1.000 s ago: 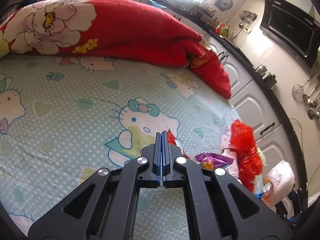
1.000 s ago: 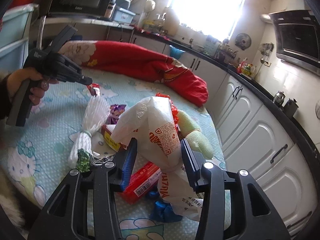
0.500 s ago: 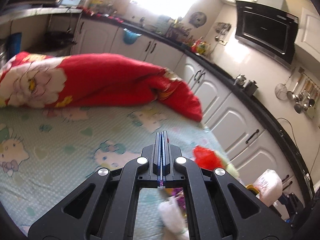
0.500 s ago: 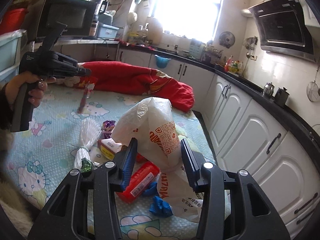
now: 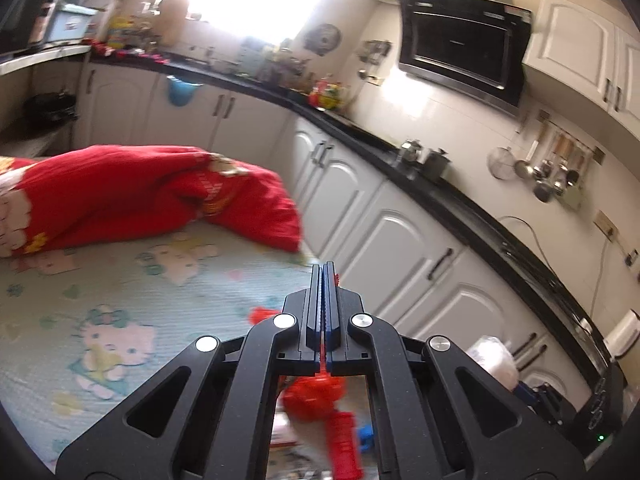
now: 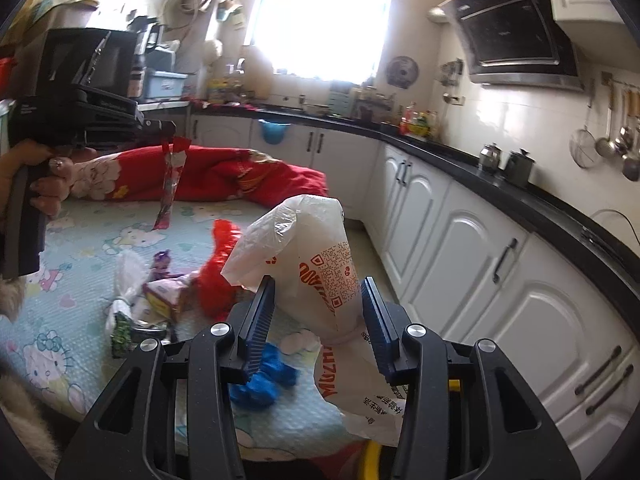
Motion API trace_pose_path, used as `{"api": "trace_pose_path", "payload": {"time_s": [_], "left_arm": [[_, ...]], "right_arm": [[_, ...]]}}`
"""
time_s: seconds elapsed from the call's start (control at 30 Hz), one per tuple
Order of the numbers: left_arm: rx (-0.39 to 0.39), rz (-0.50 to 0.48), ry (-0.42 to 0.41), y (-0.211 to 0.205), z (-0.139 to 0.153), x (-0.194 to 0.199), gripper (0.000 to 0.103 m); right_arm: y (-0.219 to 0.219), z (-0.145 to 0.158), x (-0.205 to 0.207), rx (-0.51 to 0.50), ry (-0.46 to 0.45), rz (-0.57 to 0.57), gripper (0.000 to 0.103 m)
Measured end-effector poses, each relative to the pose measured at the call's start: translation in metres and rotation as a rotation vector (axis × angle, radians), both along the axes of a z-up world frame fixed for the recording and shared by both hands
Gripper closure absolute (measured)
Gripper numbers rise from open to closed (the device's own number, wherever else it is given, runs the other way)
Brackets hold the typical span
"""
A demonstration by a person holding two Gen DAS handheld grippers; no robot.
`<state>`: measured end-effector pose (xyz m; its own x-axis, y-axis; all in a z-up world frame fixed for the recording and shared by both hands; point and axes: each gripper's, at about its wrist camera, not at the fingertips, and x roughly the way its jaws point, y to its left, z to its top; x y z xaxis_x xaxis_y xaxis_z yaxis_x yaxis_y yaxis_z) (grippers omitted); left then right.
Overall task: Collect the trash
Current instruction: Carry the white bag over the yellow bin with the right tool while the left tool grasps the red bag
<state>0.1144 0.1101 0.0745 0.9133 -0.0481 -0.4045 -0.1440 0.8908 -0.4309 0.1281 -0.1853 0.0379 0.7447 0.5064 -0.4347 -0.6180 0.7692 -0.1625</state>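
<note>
A kitchen held a bed covered by a pale blue cartoon-cat sheet, with a rumpled red flowered quilt lying along its far side and white cabinets with a black countertop curving to the right. The left tool, gripped in a person's hand, was raised above the bed with its jaws pressed together on the top edge of a long, thin red and silver snack wrapper, which dangled straight down in the air, clear of the sheet. From the left wrist camera that same tool showed both jaws shut flat against each other, with only a sliver of red at the tip. The right tool had its jaws apart, standing on either side of a crumpled white plastic bag with orange printing; whether the pads touched the bag could not be told. On the sheet near the bed's edge lay more litter: a crinkled red plastic bag, a knotted clear plastic bag, a small purple wrapper, a green foil wrapper, a small printed carton, and a crumpled blue plastic scrap just beside the right tool's left jaw.
</note>
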Motion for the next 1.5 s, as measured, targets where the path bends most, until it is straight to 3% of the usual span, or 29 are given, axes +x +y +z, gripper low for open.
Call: {"api": "trace_pose_path", "payload": {"time_s": [0.3, 0.87, 1.5], "left_arm": [[0.012, -0.133, -0.016, -0.064, 0.007, 0.031, 0.103], [0.051, -0.379, 0.054, -0.195, -0.027, 0.070, 0.103], [0.090, -0.566, 0.138, -0.297, -0.075, 0.098, 0.103]], "right_arm": [[-0.052, -0.009, 0.014, 0.049, 0.048, -0.118, 0.061], [-0.157, -0.050, 0.033, 0.132, 0.170, -0.362, 0.061], [-0.205, -0.106, 0.047, 0.232, 0.329, -0.477, 0.061]]}}
